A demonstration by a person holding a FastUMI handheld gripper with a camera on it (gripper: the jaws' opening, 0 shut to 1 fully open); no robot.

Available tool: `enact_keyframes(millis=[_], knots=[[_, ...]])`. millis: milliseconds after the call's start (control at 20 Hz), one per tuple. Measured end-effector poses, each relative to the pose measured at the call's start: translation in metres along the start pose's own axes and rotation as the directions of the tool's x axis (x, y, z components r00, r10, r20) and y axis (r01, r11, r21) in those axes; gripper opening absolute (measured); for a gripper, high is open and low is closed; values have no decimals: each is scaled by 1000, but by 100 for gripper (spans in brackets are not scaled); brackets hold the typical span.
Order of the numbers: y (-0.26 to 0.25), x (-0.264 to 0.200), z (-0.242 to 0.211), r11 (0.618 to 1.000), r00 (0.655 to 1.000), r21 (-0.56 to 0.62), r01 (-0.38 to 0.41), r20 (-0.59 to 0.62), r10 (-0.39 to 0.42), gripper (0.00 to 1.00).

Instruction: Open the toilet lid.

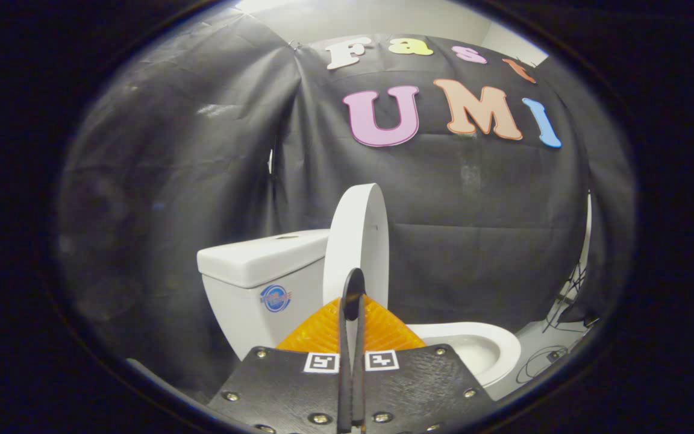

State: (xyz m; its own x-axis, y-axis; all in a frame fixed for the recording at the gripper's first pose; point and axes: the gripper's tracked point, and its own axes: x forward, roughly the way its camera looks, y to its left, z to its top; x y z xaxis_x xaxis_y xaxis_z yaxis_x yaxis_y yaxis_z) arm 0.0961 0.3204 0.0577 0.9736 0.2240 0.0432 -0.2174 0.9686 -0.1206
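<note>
Just ahead of the gripper point(352, 301), the toilet lid point(356, 241) is seen raised to a near-upright stand, edge-on toward the camera, beside the tank point(262, 265); whether it touches the tank cannot be told from this angle. The gripper's two orange fingers point(317, 331) are drawn close together, with only a thin gap left between their dark inner edges; a narrow strip of the white lid seems to be caught in that gap, but a firm pinch by both fingers cannot be confirmed, so the grip is left as uncertain.

The task is judged to be nearly or wholly done; the lid is lifted clear of the bowl point(479, 349), whose white rim and hollow are exposed to the right of the fingers. What may be left is small: the lid to be settled back so that it stays up by itself, and the fingers to be eased off it.

As to the surface and the room, the toilet is set on a pale floor point(543, 349); thin dark cables point(570, 295) are seen trailing down and across that floor to the right of the bowl; black cloth is hung as a wall point(172, 181) behind and around the toilet, with a light ceiling glimpsed above it.
</note>
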Motion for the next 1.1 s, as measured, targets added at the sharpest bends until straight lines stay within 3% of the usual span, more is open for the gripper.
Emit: enact_keyframes(millis=[150, 250, 300, 500, 600, 750, 800, 900, 1100], knots=[[17, 1, -17, 998, 997, 21, -58, -57, 59, 2], [60, 0, -45, 974, 964, 70, -217, -138, 225, 1], [77, -3, -60, 969, 955, 61, -238, -166, 245, 1], [95, -8, -60, 969, 961, -29, -244, -137, 238, 1], [72, -9, -56, 985, 984, -80, -155, -106, 146, 1], [36, -14, -39, 998, 1000, -55, -25, -11, 25, 2], [34, -15, -35, 999, 1000, -37, -17, 7, 18, 13], [28, -13, -31, 999, 1000, -29, -13, 8, 14, 26], [26, -16, -28, 999, 999, -13, -44, -25, 44, 37]])
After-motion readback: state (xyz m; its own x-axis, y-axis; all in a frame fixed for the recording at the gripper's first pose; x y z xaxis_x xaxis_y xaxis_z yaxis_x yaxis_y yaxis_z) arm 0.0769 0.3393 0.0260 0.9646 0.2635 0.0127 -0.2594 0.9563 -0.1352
